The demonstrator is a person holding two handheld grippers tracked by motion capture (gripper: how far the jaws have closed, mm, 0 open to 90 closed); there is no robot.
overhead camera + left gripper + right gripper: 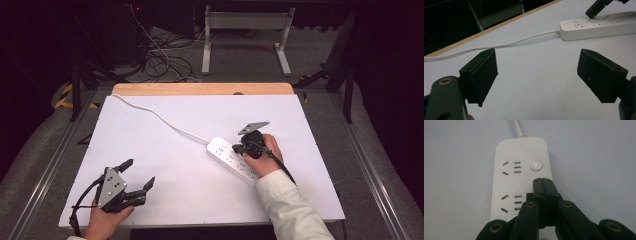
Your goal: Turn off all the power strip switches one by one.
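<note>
Right claw, jaws pressed together, tips on the white power strip just short of its round switch straight ahead along the strip's length; left claw spread, idle near-left on desk.

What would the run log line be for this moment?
left gripper: open, idle | right gripper: shut, over power strip near button

The black two-jaw left gripper carries a grey three-cornered plate with small dark holes and a black trailing cable. Its jaws end in flat, dark, rough-textured pads. The matching black right gripper shows brass-coloured rivets along its linkage bars. A cream long sleeve covers the right forearm.
</note>
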